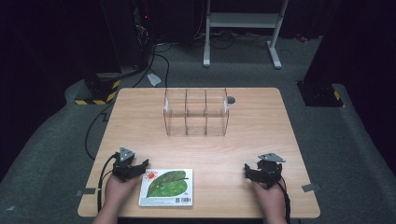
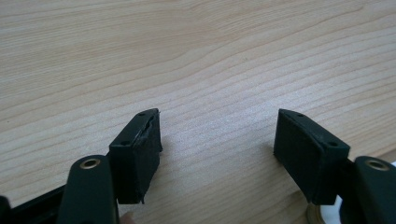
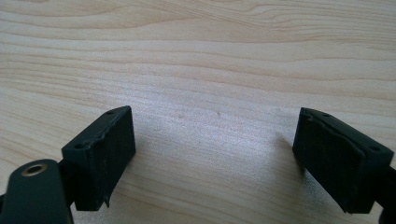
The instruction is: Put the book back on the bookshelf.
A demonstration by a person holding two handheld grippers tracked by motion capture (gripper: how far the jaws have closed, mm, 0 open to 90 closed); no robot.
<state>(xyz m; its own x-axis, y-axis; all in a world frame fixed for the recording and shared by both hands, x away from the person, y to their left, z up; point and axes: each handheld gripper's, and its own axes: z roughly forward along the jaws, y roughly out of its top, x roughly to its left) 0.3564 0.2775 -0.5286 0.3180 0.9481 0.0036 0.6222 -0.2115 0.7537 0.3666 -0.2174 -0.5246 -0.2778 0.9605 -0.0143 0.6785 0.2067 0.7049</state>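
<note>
Dark room, wood surface (image 1: 261, 135): book (image 1: 166, 187) flat at 6 o'clock, just right of the left hand-held gripper (image 1: 135, 167); both hand-held grippers, right (image 1: 254, 171) too, wide and empty; likely thin, stiff, slick cover, so pinch an edge.

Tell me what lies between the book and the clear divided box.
Nothing: in the high view, bare wooden table runs from the book to the clear divided box. Both tongs rest off to the sides.
</note>
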